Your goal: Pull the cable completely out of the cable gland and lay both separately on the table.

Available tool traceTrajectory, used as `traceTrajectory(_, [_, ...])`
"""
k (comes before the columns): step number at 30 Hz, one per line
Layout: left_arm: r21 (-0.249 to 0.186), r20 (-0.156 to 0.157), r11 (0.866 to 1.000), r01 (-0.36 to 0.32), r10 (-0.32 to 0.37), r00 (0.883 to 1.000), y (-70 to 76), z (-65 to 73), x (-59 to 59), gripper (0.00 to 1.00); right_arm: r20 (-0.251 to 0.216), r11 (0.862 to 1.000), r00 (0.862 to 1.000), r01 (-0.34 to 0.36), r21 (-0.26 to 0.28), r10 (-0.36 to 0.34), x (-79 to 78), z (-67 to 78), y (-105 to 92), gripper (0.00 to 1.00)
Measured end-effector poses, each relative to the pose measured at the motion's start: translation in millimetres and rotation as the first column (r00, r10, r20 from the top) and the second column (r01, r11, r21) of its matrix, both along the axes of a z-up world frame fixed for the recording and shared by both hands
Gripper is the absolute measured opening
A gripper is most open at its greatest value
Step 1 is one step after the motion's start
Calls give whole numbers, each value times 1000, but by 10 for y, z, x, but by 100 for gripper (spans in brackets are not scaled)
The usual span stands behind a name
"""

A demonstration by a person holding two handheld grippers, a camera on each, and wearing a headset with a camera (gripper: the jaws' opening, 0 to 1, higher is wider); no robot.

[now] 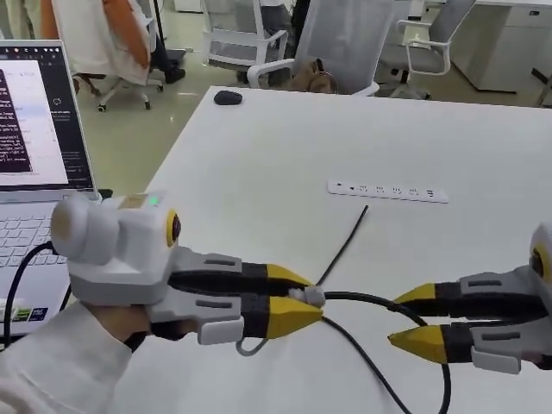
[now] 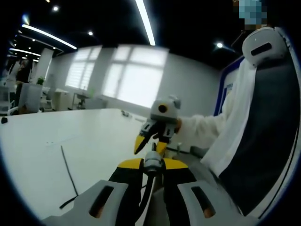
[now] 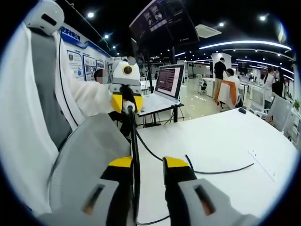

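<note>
White tabletop (image 1: 259,147) below: left gripper (image 1: 304,301) pinches the grey cable gland (image 1: 310,297) tight, and its black cable (image 1: 362,299) leads toward 3 o'clock, passing loose between the right gripper's (image 1: 394,320) wide-parted jaws; power strip (image 1: 388,191) at 1 o'clock

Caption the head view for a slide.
Left gripper clamps the small grey cable gland; its thin black cable runs through the open right gripper.
</note>
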State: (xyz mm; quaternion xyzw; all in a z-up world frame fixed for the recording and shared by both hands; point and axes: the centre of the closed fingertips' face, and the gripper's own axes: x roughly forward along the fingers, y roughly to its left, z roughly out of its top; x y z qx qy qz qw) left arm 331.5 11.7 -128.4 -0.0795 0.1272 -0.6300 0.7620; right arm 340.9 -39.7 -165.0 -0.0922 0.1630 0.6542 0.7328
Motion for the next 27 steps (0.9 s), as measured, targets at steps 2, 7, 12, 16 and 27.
traceTrajectory(2, [0, -2, 1000, 6, -6, 1000, -34, -11, -3, 17, 27, 999, 999, -31, 21, 30, -35, 96, 85, 27])
traceTrajectory(7, [0, -3, 1000, 27, -27, 1000, -122, -13, -28, 17, 79, 993, 990, -116, 22, 114, -161, 241, 317, 30])
traceTrajectory(12, [4, 7, 999, 35, -35, 999, -154, 11, -31, 17, 102, 990, 984, -141, -18, 142, -151, 194, 416, 26])
traceTrajectory(16, [3, 13, 1000, 23, -23, 1000, -143, 26, -4, 17, 109, 988, 982, -153, -22, 155, -146, 193, 437, 13])
traceTrajectory(27, [7, 21, 1000, 25, -25, 999, -143, 28, -7, 17, 127, 989, 981, -147, -8, 147, -176, 187, 429, 2])
